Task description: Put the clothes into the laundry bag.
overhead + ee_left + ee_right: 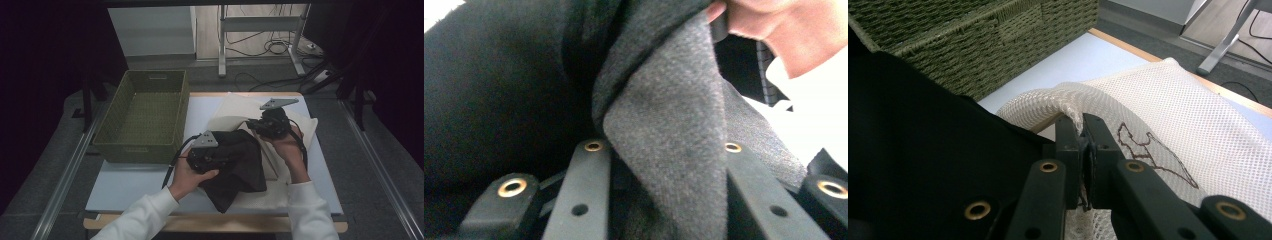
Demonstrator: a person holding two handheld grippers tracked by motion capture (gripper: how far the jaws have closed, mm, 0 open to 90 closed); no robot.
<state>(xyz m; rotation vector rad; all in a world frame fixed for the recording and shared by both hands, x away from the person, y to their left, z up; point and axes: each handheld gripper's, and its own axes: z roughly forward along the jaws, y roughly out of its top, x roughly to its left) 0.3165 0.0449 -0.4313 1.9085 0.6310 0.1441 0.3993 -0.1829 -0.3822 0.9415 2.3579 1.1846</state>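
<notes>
A dark garment (240,170) lies bunched on a white mesh bag (235,112) at the middle of the table. My left gripper (222,160) reaches into the garment from the left. In the left gripper view a fold of the grey-black cloth (669,125) fills the gap between its jaws, so my left gripper (664,145) is shut on it. My right gripper (252,126) sits just behind the garment. In the right gripper view the right gripper (1082,122) is shut on the rolled rim of the mesh bag (1173,110), lifting it, with the dark garment (908,140) to its left.
A green woven basket (145,117) stands on the table's left half, close to the bag; its wall (973,35) rises behind the garment. The white table top (135,182) shows bare in front of the basket. Floor cables and a desk frame (260,30) lie beyond the far edge.
</notes>
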